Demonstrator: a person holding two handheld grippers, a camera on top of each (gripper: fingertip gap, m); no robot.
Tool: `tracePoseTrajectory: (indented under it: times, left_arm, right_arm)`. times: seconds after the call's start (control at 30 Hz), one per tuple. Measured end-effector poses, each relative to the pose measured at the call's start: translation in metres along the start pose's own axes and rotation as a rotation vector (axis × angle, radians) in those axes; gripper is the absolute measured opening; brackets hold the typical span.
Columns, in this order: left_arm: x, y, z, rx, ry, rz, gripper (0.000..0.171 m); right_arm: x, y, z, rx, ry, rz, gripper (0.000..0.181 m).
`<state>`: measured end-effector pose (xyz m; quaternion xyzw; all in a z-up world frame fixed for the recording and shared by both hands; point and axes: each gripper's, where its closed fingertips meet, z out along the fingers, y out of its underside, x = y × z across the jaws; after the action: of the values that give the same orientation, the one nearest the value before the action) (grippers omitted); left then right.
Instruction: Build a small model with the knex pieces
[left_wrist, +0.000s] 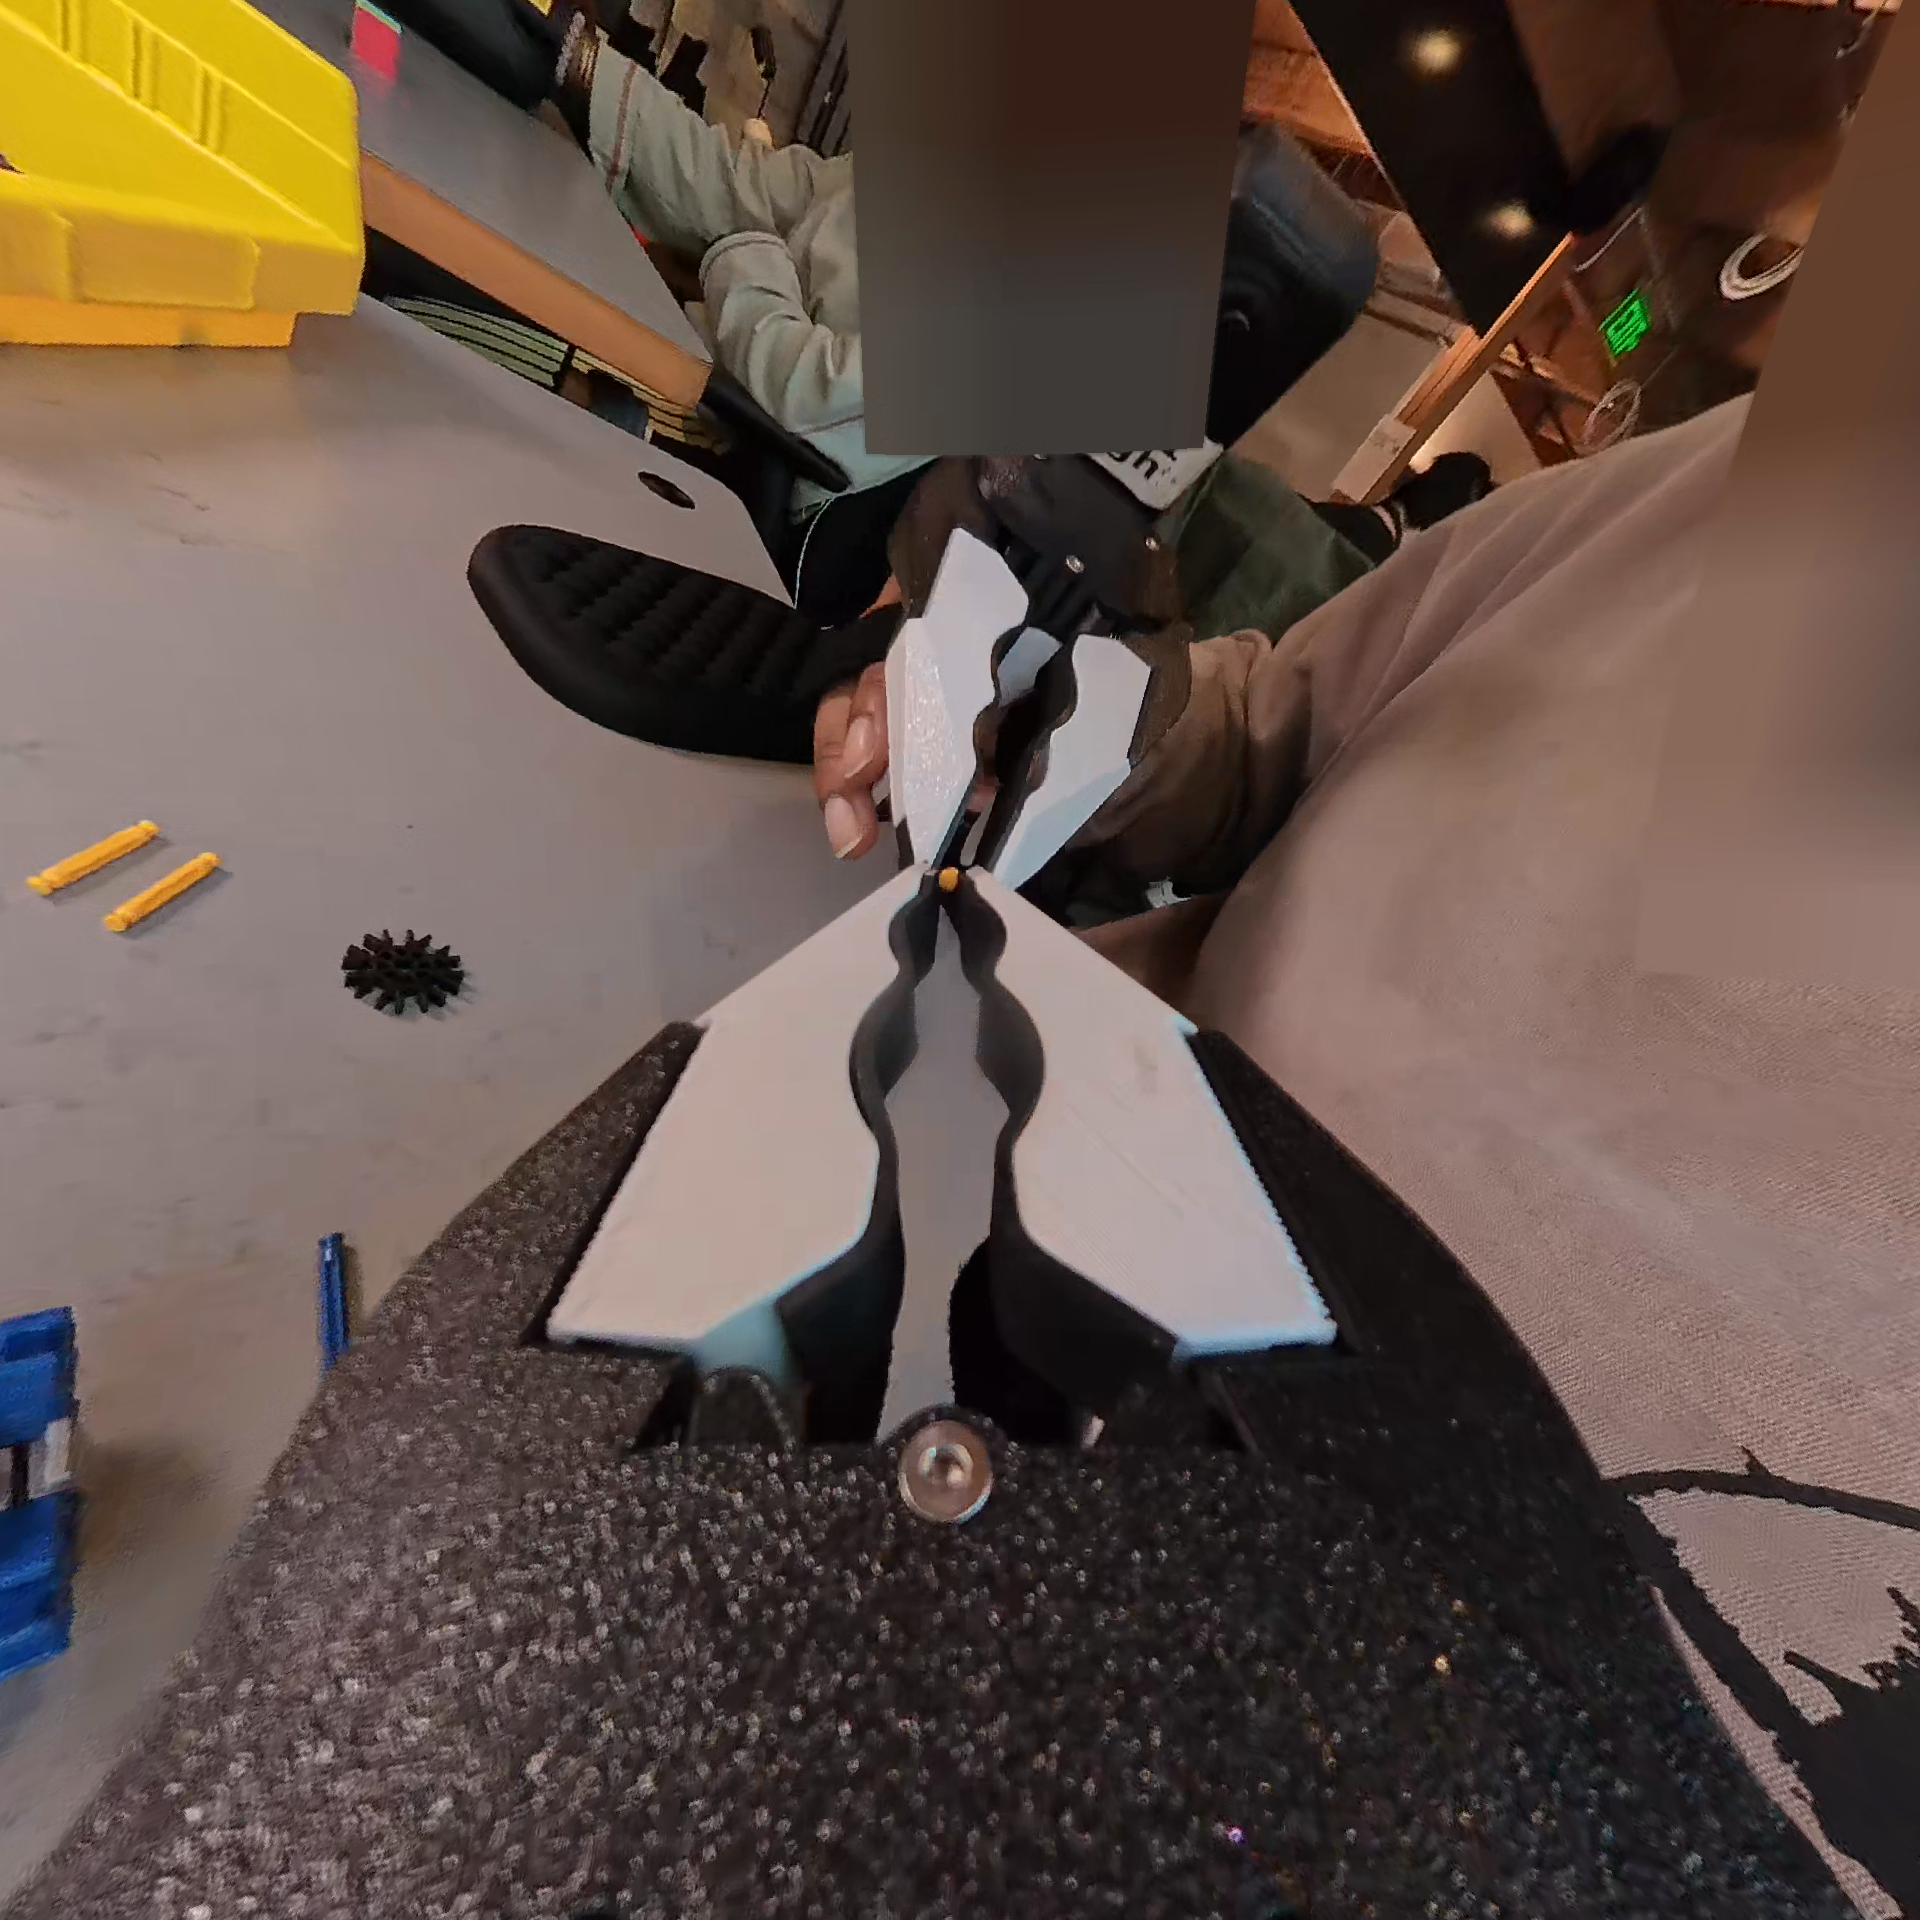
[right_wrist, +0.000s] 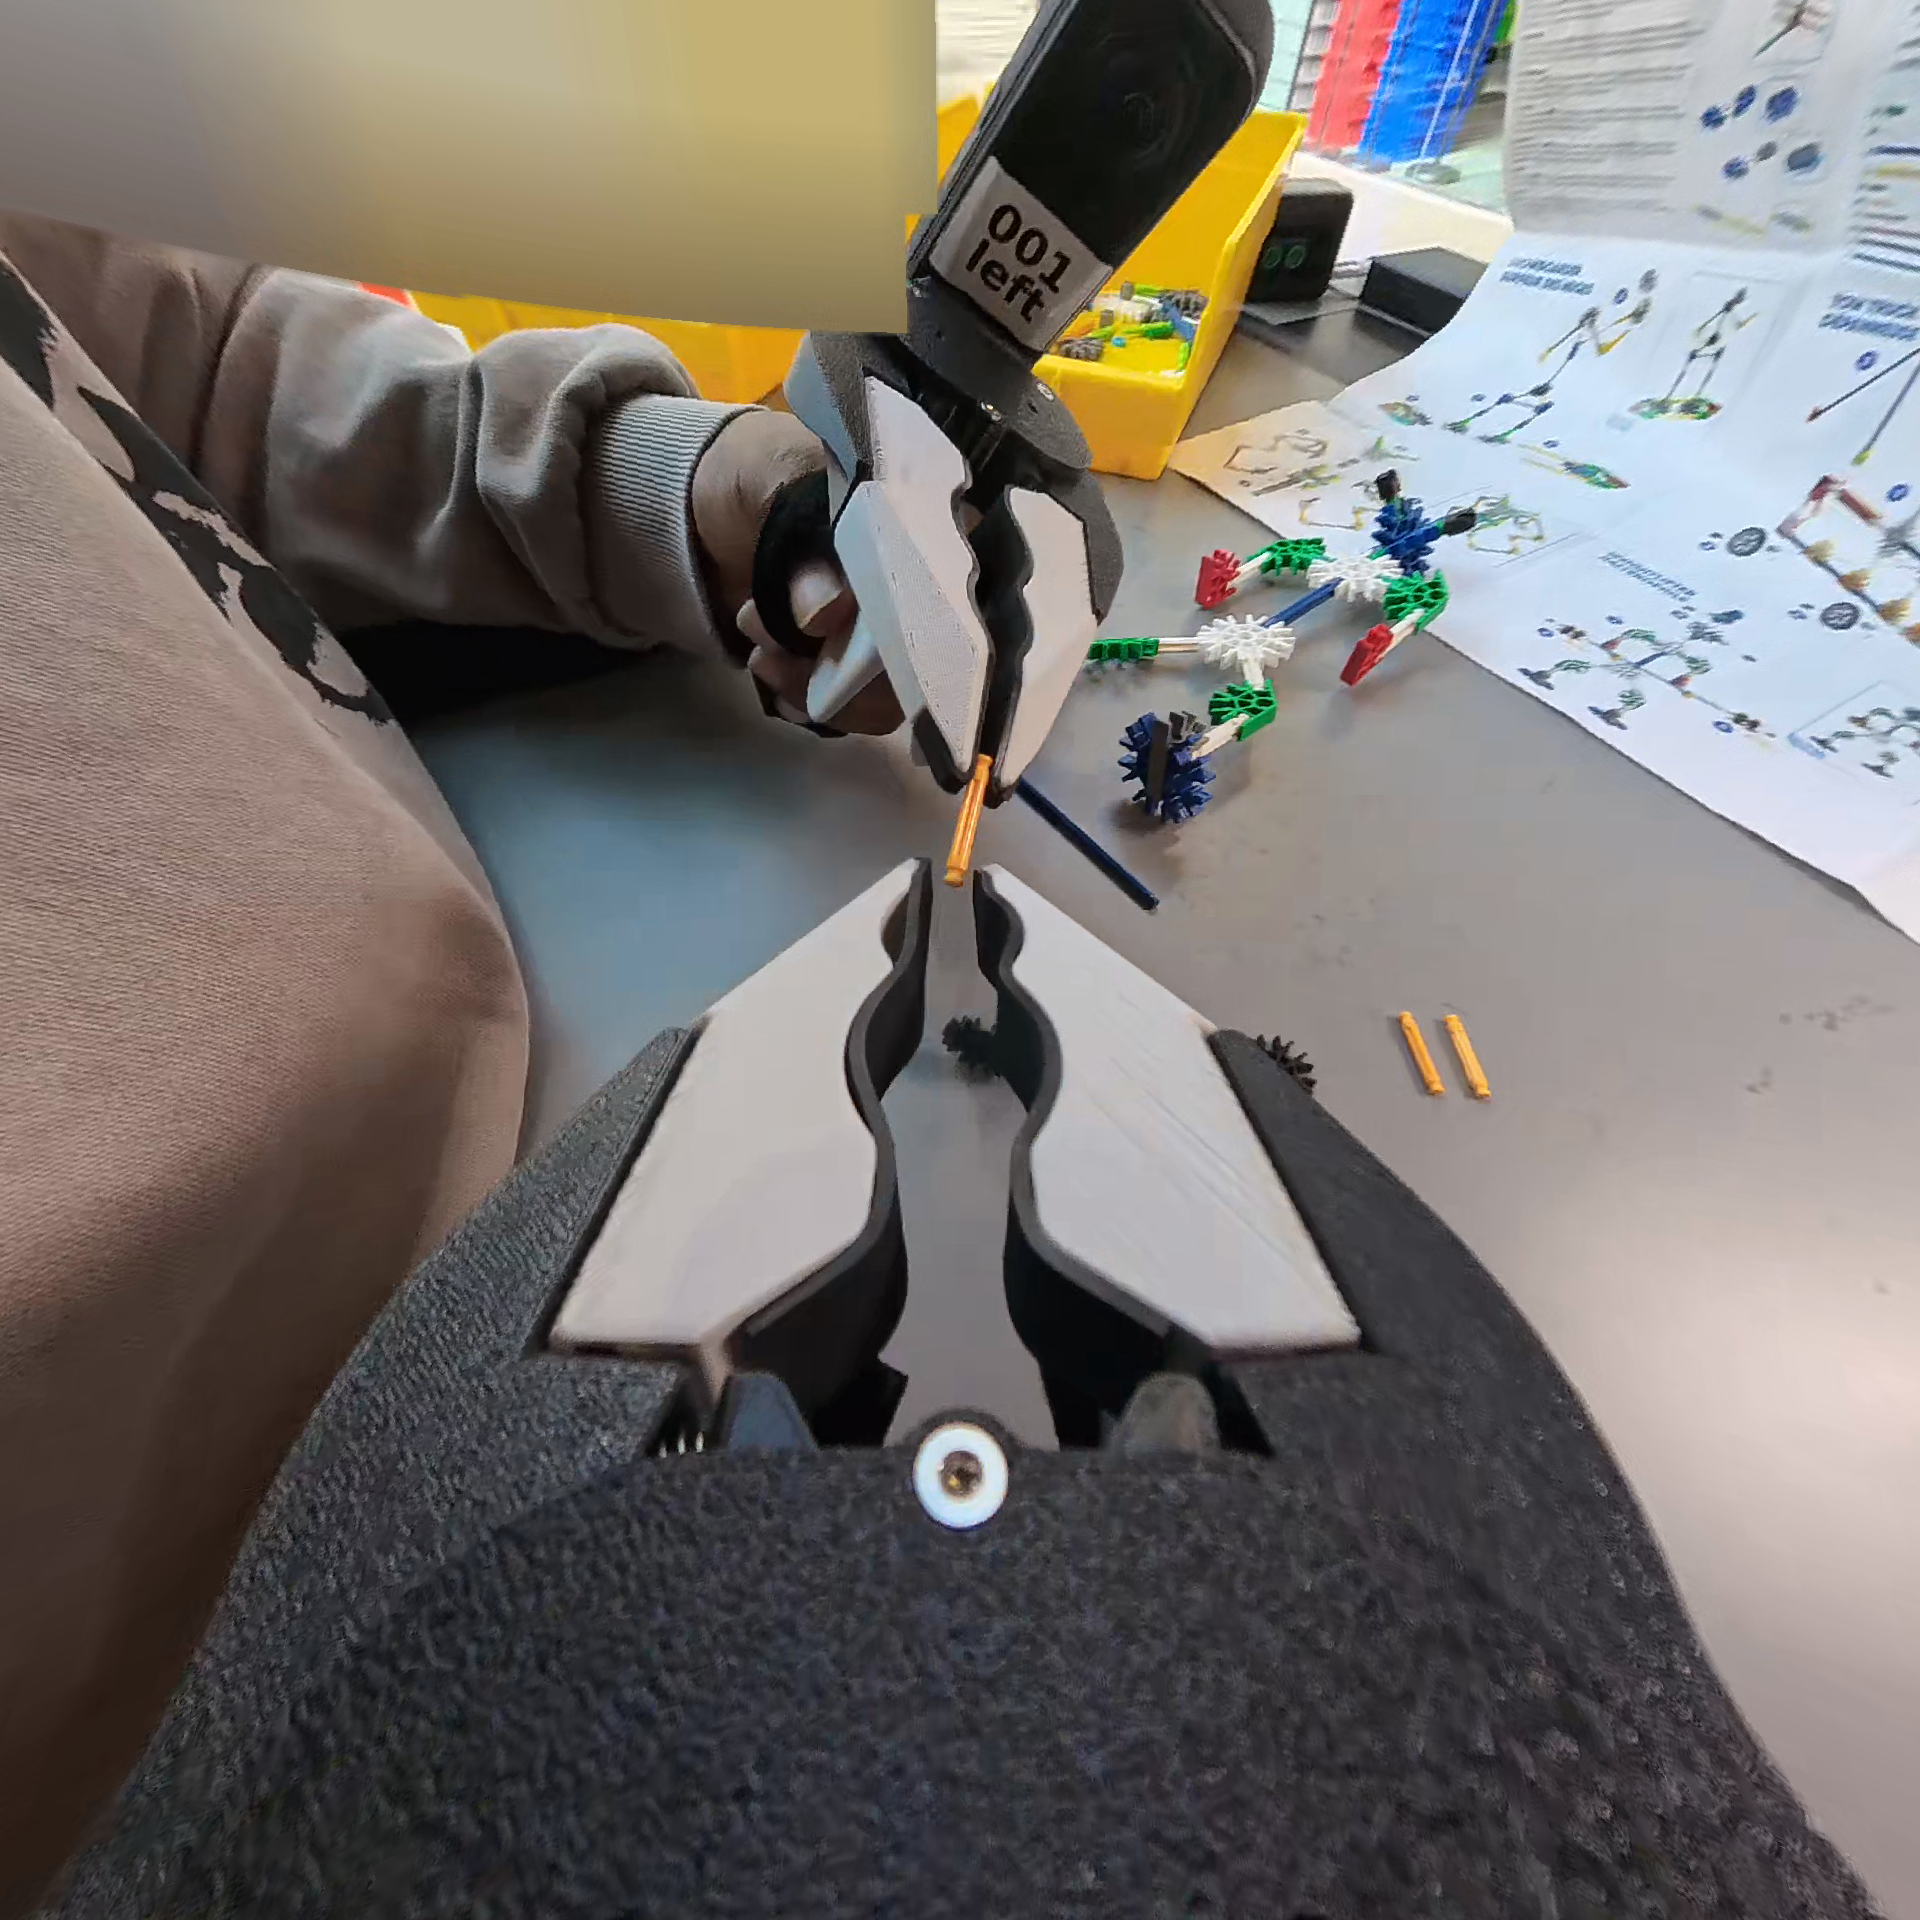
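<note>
My left gripper (left_wrist: 948, 885) is shut on a short orange rod (left_wrist: 948, 878), which I see end-on between its tips. In the right wrist view the left gripper (right_wrist: 982, 781) comes in from above and holds the orange rod (right_wrist: 966, 821) by its upper end, slanting down. The rod's lower end sits in the narrow gap between the tips of my right gripper (right_wrist: 953, 871), which stands slightly open. Both grippers meet tip to tip above the grey table (right_wrist: 1351, 1299). The right gripper (left_wrist: 961, 854) also shows in the left wrist view, held by a hand.
Two loose orange rods (right_wrist: 1442, 1054) and a black gear piece (left_wrist: 402, 969) lie on the table. A built model of green, white, blue and red pieces (right_wrist: 1299, 634), a blue rod (right_wrist: 1086, 852), an instruction sheet (right_wrist: 1662, 468) and yellow bins (right_wrist: 1195, 343) are farther off. Only a small space, under 4 cm, lies between the two pairs of fingers.
</note>
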<state>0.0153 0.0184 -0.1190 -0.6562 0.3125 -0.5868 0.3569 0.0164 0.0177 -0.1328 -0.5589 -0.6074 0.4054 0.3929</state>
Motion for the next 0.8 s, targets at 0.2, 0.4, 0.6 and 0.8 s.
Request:
tracePoseTrajectory:
  times: [0.2,0.4,0.6,0.8]
  left_arm:
    - [-0.005,0.001,0.002,0.008,-0.009,-0.030,0.001]
    - [-0.012,0.007,0.003,-0.035,-0.056,-0.030,0.002]
    - [-0.016,0.016,0.006,-0.092,-0.100,-0.019,0.002]
    - [-0.006,0.003,0.003,0.002,0.011,-0.122,0.001]
  right_arm:
    - [0.005,-0.001,-0.002,0.037,0.086,-0.013,0.002]
    - [0.008,0.007,-0.001,0.009,0.109,0.042,0.001]
    - [0.006,0.017,0.001,-0.016,0.125,0.086,0.001]
    - [0.003,0.007,0.000,0.046,0.128,0.053,0.003]
